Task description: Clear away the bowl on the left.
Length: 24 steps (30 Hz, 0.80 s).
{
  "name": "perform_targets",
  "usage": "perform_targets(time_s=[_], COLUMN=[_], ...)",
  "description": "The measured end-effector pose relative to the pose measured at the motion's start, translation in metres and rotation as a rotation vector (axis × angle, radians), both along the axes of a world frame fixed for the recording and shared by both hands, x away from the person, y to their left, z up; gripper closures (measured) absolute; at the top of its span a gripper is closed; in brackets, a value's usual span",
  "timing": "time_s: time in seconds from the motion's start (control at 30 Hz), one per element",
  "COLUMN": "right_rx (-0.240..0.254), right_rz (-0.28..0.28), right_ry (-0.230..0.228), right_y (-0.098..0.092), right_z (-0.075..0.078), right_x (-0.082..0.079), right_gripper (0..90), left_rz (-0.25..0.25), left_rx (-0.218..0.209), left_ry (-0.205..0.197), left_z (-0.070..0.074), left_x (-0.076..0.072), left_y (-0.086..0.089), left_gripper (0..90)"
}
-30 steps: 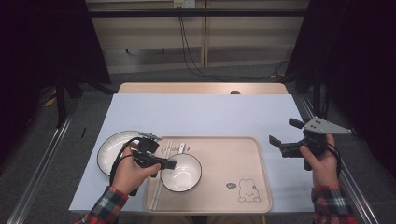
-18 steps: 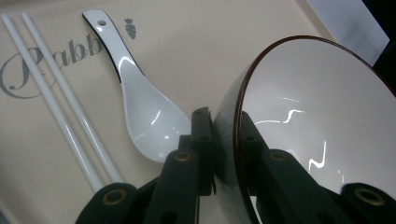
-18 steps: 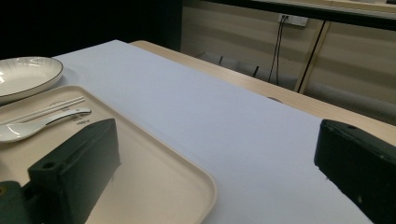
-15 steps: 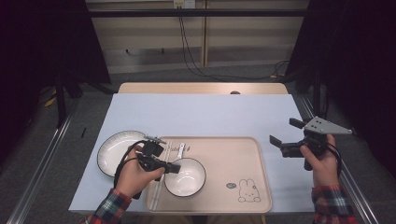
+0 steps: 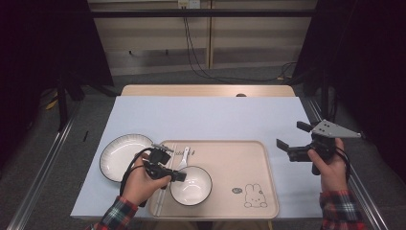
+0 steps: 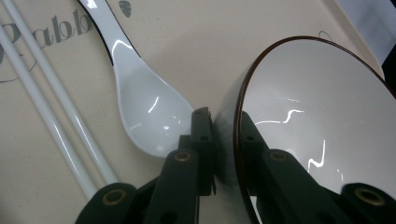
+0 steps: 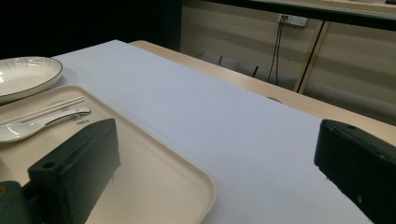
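The white bowl (image 5: 191, 185) sits on the beige tray (image 5: 249, 158) near the table's (image 5: 206, 117) front edge, left of its middle. The left hand-held gripper (image 5: 178, 176) pinches the bowl's left rim, 1 jaw inside and 1 outside. Just beside it lie a white spoon (image 5: 184, 157) and 2 white chopsticks (image 6: 51, 109); a plate (image 5: 122, 155) rests off the tray's left end. The right hand-held gripper (image 5: 292, 136) hovers near the right edge, jaws wide apart, holding nothing.

Evenly lit table, dark surroundings, overhead glare streaks on glossy bowl (image 6: 317, 116), near fingers soft
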State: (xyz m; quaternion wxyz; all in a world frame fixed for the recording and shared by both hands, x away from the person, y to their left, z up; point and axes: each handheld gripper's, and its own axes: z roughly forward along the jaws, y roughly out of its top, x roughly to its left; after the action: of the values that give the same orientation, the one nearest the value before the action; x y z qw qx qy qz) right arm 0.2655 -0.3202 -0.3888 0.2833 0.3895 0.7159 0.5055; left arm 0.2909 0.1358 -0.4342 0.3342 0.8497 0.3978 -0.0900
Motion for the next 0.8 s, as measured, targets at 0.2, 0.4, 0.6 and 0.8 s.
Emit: perform_targets(time_s=[0.2, 0.4, 0.6, 0.8], right_rx=[0.002, 0.001, 0.003, -0.001], right_rz=[0.002, 0.003, 0.004, 0.001], right_ry=[-0.001, 0.0, 0.0, 0.0], right_y=[0.0001, 0.0002, 0.0007, 0.0007], right_z=[0.0, -0.0001, -0.0002, -0.0001], right_x=[0.0, 0.0001, 0.0002, 0.0001], right_gripper=[0.0, 0.0, 0.0, 0.0], left_rz=[-0.009, -0.012, -0.018, -0.035], left_rx=[0.006, 0.007, 0.01, 0.005], left_ry=[0.006, 0.01, 0.003, -0.014], left_z=[-0.0042, -0.0073, -0.0098, -0.0097], left_x=[-0.0006, -0.0022, -0.0018, -0.002], left_y=[-0.0014, -0.0033, -0.0023, -0.002], left_gripper=[81.7, 81.7, 81.6, 80.8])
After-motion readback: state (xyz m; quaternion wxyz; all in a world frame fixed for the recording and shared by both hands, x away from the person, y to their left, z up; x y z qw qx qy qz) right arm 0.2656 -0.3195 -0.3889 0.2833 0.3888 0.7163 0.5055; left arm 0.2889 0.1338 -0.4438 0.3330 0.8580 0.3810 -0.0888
